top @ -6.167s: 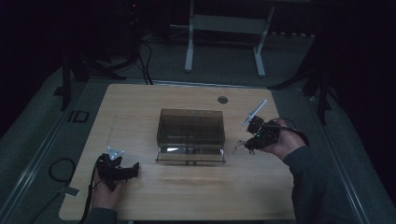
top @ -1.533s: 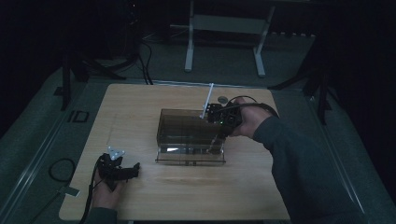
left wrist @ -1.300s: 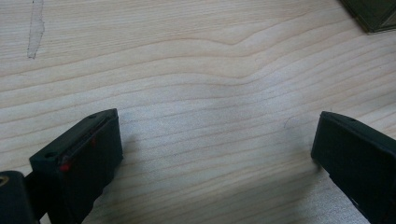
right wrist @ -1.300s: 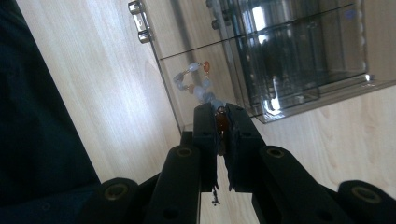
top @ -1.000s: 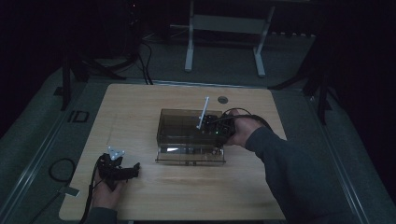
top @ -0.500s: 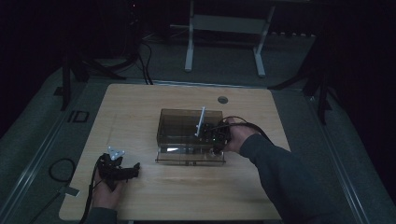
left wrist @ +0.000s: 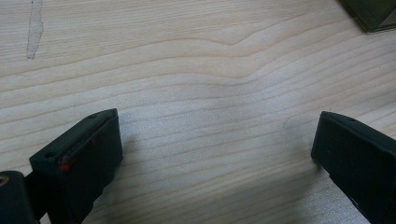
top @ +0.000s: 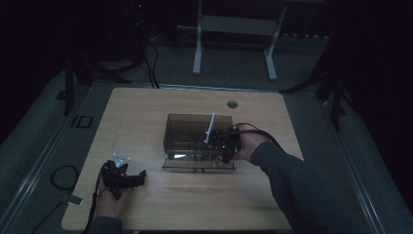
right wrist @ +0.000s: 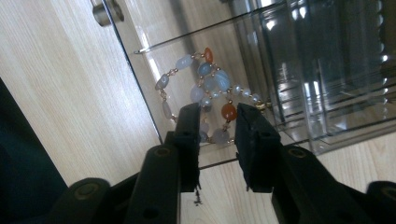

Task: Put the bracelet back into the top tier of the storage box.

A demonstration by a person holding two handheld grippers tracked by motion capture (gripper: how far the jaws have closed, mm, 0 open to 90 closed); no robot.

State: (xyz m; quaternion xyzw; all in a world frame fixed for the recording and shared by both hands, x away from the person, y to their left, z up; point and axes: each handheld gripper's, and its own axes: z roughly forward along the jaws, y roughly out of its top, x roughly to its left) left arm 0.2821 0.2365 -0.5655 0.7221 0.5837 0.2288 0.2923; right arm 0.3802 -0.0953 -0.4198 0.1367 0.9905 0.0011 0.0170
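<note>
Your right gripper (right wrist: 215, 116), jaws nearly closed over a bead bracelet (right wrist: 205, 88) lying coiled in the clear box's (top: 197, 131) right front compartment, reaches in from the box's right, while your left gripper (left wrist: 215, 154) rests spread wide, empty, left of the box.

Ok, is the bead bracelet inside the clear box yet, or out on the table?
Inside, it seems. In the right gripper view the bead bracelet lies behind the clear box's wall, with the right gripper nearly shut around its beads.
</note>
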